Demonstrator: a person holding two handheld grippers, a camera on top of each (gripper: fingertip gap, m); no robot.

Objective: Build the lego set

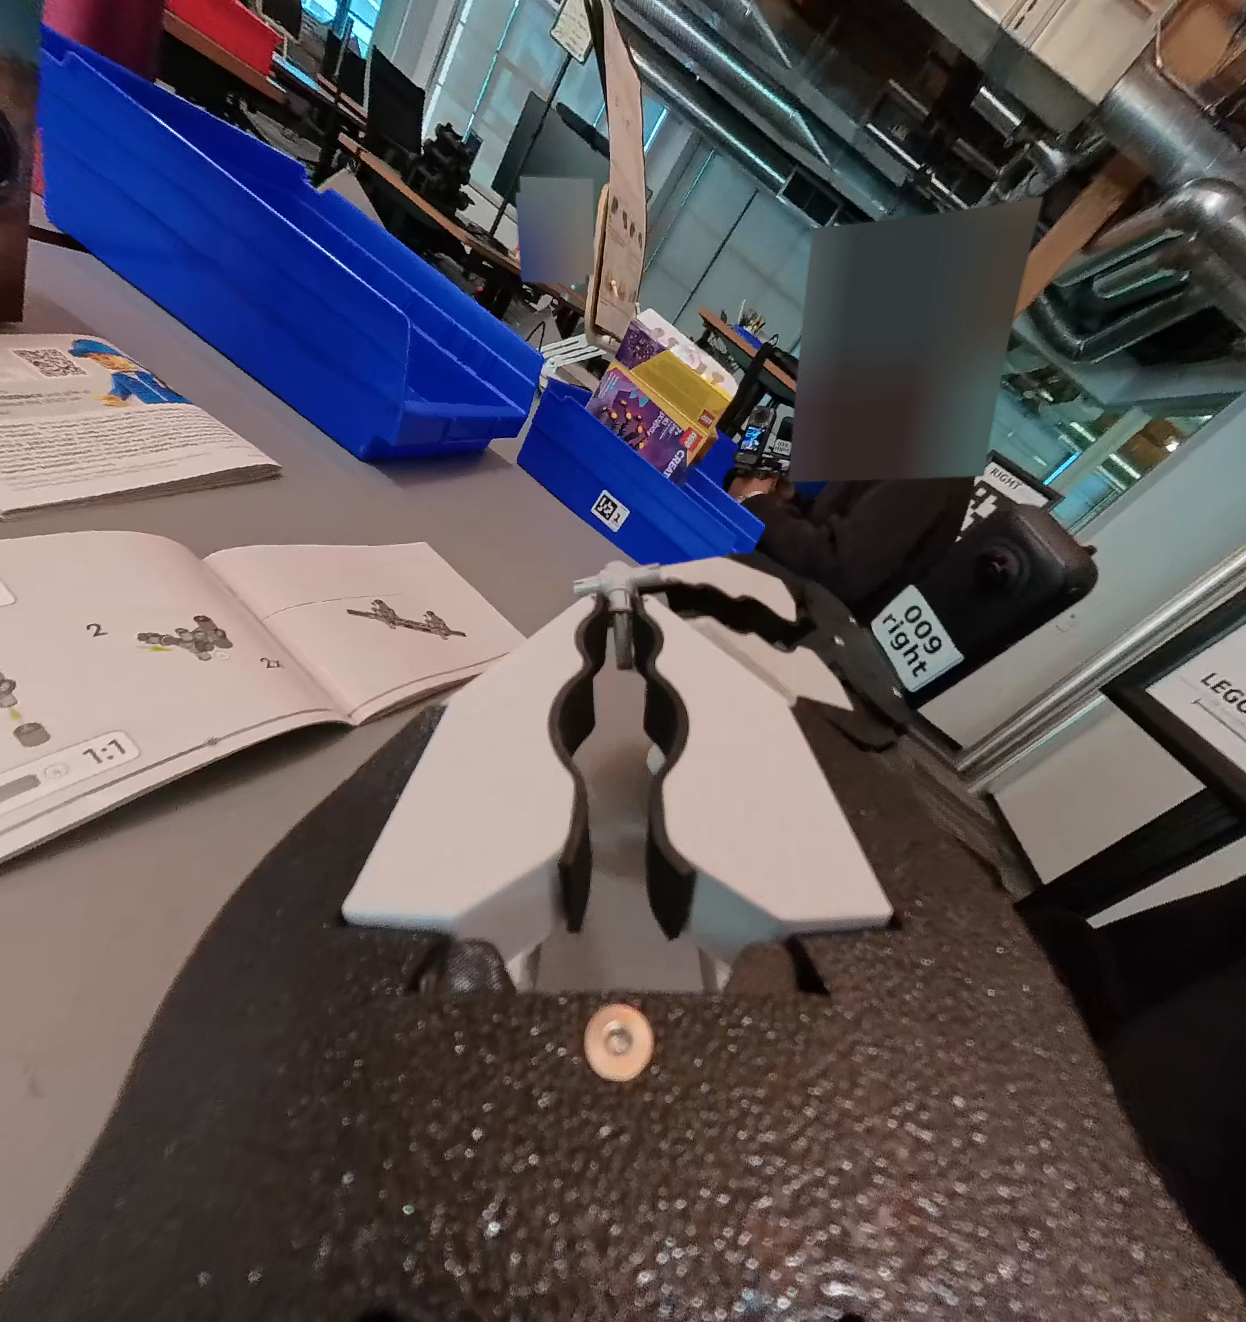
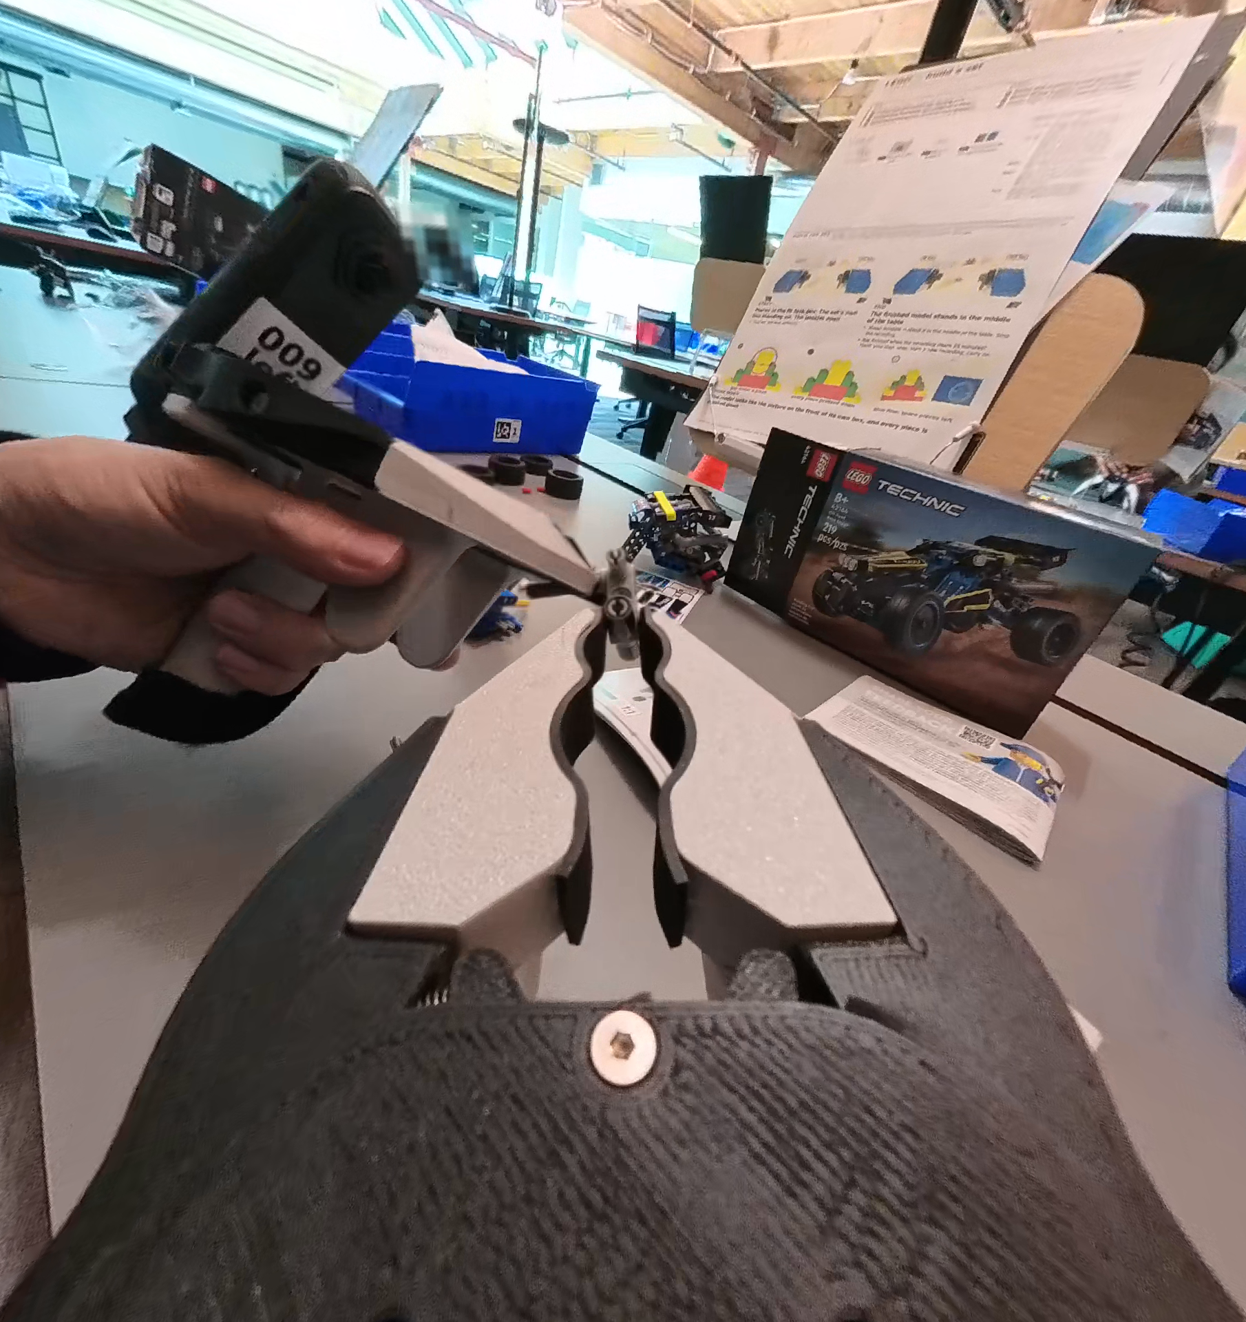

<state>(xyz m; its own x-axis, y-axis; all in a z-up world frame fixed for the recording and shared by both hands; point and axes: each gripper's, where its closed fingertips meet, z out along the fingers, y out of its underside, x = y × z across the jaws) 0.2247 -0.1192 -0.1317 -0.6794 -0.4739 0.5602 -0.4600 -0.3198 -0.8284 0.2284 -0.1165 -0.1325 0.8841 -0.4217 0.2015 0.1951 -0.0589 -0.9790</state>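
In the left wrist view, my left gripper [image 1: 619, 609] is shut on a small light grey T-shaped lego piece [image 1: 616, 581], whose stem runs down between the pads. In the right wrist view, my right gripper [image 2: 616, 624] is shut on a small dark grey connector piece [image 2: 619, 606]. The two grippers meet tip to tip above the table, and the pieces touch. The left gripper [image 2: 583, 578], held by a hand, comes in from the left in the right wrist view. The right gripper [image 1: 738, 611] shows just behind the piece in the left wrist view. A partly built blue, black and yellow model [image 2: 677, 533] sits on the table beyond.
An open instruction booklet [image 1: 212, 658] lies to the left, with a second booklet [image 2: 949, 765] nearby. The lego box [image 2: 928, 565] stands at the right. Black tyres [image 2: 534, 472] lie near a blue bin [image 2: 463, 400]. Long blue bins [image 1: 284, 272] line the far side. Only a small space, under 4 cm, lies between the two pairs of fingers.
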